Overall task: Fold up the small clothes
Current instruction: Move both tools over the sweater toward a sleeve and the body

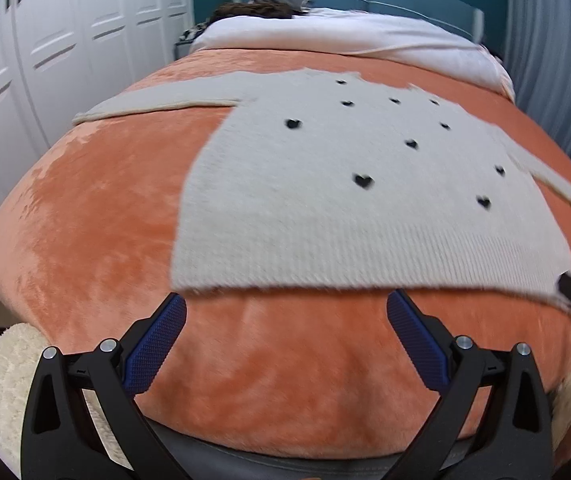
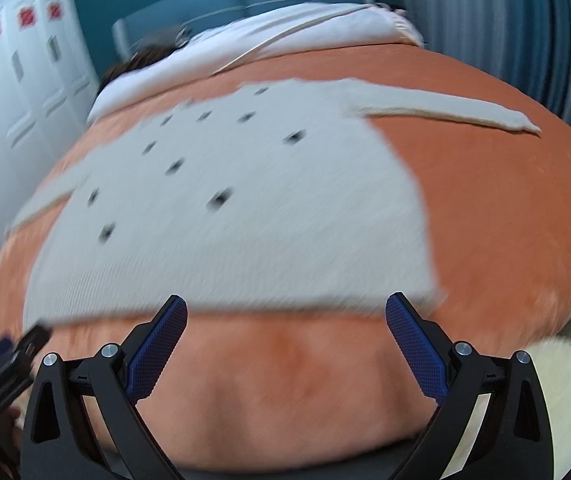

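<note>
On the orange blanket (image 1: 85,220) a cream heart-dotted sweater (image 1: 325,200) lies flat, both the left gripper (image 1: 285,320) and right gripper (image 2: 285,320) spread wide, empty, near its hem.

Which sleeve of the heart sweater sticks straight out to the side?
The long sleeve on the left side of the sweater lies stretched straight outward across the orange blanket. The other sleeve angles down close beside the body.
</note>
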The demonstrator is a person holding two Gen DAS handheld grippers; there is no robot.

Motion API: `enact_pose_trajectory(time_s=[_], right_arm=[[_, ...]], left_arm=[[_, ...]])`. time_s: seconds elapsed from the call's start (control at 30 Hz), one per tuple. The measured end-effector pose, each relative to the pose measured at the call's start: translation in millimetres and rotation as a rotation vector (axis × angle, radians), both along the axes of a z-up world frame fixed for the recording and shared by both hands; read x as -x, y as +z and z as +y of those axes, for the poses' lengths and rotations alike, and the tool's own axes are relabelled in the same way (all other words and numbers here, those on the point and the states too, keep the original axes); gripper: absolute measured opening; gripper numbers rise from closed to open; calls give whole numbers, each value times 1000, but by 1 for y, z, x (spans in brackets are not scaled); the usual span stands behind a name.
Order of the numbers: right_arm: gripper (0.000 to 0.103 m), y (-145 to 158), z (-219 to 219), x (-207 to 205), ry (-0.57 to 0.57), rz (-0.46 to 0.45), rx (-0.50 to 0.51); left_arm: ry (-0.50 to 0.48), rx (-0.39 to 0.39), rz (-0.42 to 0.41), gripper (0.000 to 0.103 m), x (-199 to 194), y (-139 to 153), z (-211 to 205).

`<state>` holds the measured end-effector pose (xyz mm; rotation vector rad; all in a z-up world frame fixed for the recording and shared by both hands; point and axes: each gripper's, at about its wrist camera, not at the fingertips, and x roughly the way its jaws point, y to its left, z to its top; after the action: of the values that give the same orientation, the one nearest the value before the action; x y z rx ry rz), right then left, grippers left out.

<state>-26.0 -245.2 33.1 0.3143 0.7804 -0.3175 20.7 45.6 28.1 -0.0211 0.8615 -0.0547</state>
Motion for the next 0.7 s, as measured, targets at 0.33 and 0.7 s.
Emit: enact_pose_trajectory(time_s=[0.33, 0.7], right_arm=[[98, 18, -295, -62, -549, -64, -129], [91, -26, -432, -108, -801, -22, -155]], left_arm=[[69, 1, 30, 98, -48, 14, 23], [65, -20, 82, 98, -86, 4, 0]])
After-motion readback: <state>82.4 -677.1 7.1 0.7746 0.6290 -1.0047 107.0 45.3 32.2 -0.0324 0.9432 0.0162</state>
